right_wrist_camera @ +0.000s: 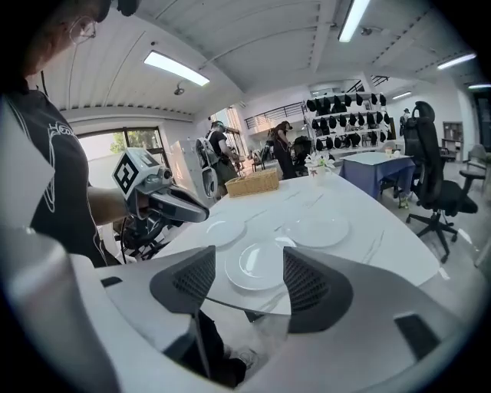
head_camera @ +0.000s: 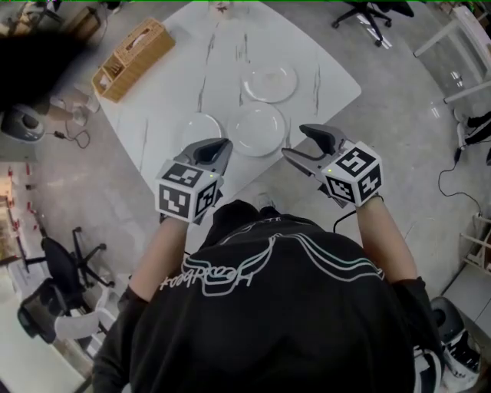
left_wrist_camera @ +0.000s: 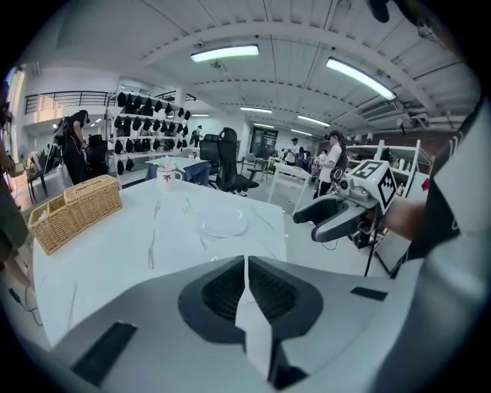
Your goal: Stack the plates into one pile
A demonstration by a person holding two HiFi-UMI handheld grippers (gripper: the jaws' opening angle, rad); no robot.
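Three white plates lie apart on the white marble table: a far plate, a middle plate and a left plate partly hidden by my left gripper. My left gripper hovers over the table's near edge, its jaws shut with nothing between them. My right gripper hangs just off the near corner, open and empty. In the right gripper view, the middle plate shows through the gap beyond the jaws, apart from them.
A wicker basket sits on the table's far left corner. Office chairs stand on the floor at the left and beyond the table. The person's torso fills the lower head view.
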